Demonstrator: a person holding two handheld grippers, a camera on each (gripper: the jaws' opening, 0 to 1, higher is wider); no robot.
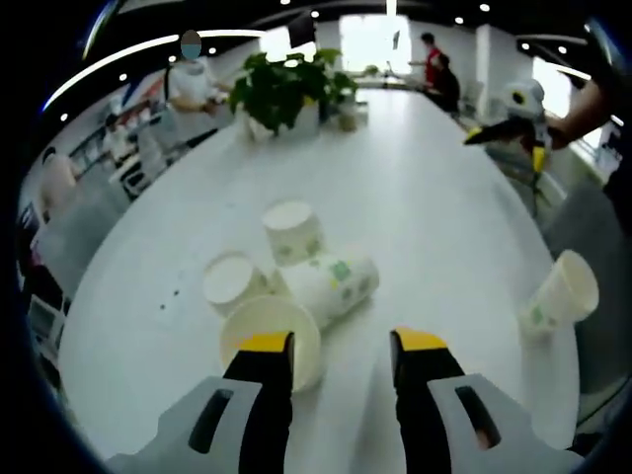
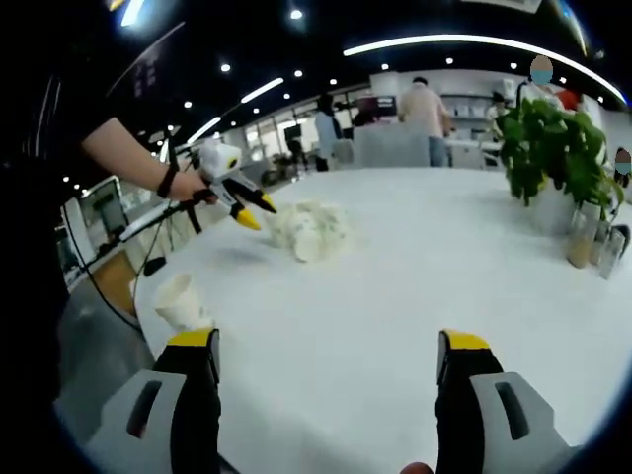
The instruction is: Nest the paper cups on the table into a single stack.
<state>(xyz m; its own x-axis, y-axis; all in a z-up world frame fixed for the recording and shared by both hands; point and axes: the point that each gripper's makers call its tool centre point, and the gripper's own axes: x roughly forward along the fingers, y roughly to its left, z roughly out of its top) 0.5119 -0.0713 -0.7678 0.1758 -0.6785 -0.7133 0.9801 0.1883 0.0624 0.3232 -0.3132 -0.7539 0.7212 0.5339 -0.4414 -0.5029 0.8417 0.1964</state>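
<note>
Left gripper (image 1: 341,351): jaws spread wide, holding nothing, hovering beside the upright cup (image 1: 270,334), probably lining up a first grab.
Cup cluster (image 1: 296,267): lying bunched mid-table, unstacked.
Stray cup (image 1: 559,294): sitting apart near the table (image 1: 434,188) edge.
Right gripper (image 2: 326,360): waiting wide open, empty.
Distant cups (image 2: 308,231): blurred; count unclear.

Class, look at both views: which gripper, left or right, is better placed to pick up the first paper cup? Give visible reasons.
Left. The left gripper is open right at the cluster of paper cups. The right gripper, also open, faces bare table, nearer only the lone cup.
</note>
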